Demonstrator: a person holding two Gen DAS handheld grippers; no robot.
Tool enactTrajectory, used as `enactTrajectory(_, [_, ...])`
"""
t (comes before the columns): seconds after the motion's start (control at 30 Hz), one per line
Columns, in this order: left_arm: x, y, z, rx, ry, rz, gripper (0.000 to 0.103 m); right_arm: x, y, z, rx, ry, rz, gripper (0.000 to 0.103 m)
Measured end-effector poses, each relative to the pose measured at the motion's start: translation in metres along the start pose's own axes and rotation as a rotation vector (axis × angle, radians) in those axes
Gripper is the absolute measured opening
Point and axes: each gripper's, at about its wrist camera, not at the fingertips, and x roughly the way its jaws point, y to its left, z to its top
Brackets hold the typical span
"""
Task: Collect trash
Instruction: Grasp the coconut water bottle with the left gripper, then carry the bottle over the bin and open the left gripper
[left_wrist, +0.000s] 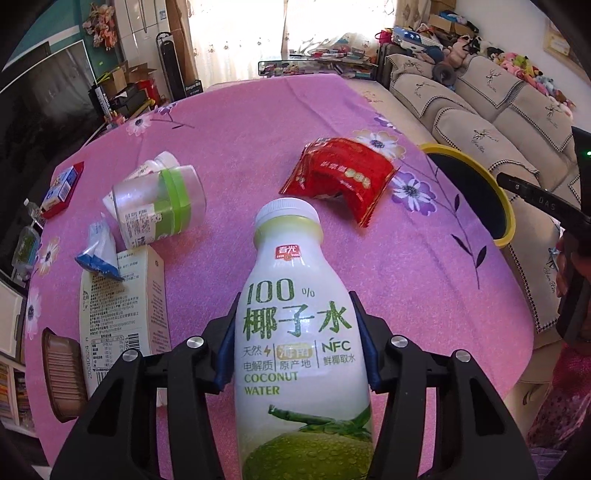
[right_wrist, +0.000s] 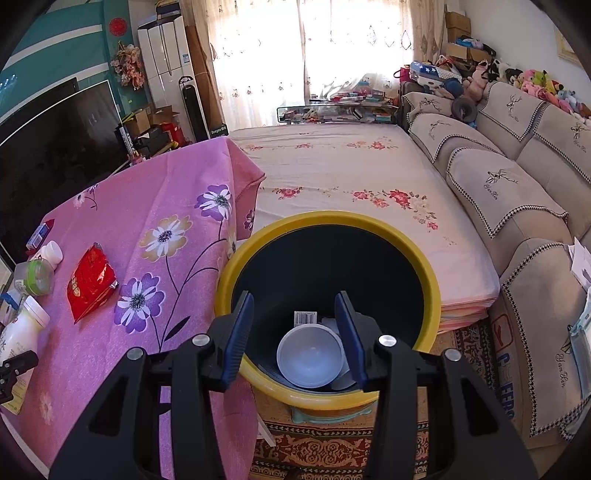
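My left gripper (left_wrist: 297, 339) is shut on a white coconut water bottle (left_wrist: 295, 332) with a white cap, held over the pink flowered tablecloth (left_wrist: 221, 129). The bottle also shows in the right wrist view (right_wrist: 20, 332). A red snack wrapper (left_wrist: 340, 177) lies beyond it, also seen in the right wrist view (right_wrist: 90, 282). My right gripper (right_wrist: 295, 321) is open and empty above the yellow-rimmed bin (right_wrist: 332, 225), which holds a white plastic cup (right_wrist: 310, 356) and a barcoded scrap (right_wrist: 306, 316). The bin's rim shows at the table's right edge in the left wrist view (left_wrist: 506, 206).
On the table's left lie a clear jar with a green band (left_wrist: 162, 206), a small white bottle (left_wrist: 159, 162), a beige carton (left_wrist: 122, 306), a blue-white packet (left_wrist: 98, 251), a red-blue box (left_wrist: 62, 188) and a brown object (left_wrist: 61, 376). A bed (right_wrist: 351, 177) and a sofa (right_wrist: 517, 192) stand beyond.
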Motion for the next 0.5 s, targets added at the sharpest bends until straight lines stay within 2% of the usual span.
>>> enactTrajectory(0.3, [-0.03, -0.046, 0.033, 0.111, -0.092, -0.078, 0.053, -0.023, -0.029, -0.011, 0.068, -0.041, -0.018, 0.044])
enactTrajectory(0.5, [-0.019, -0.105, 0.07, 0.221, -0.12, -0.167, 0.053, -0.053, -0.06, -0.021, 0.11, -0.093, -0.075, 0.044])
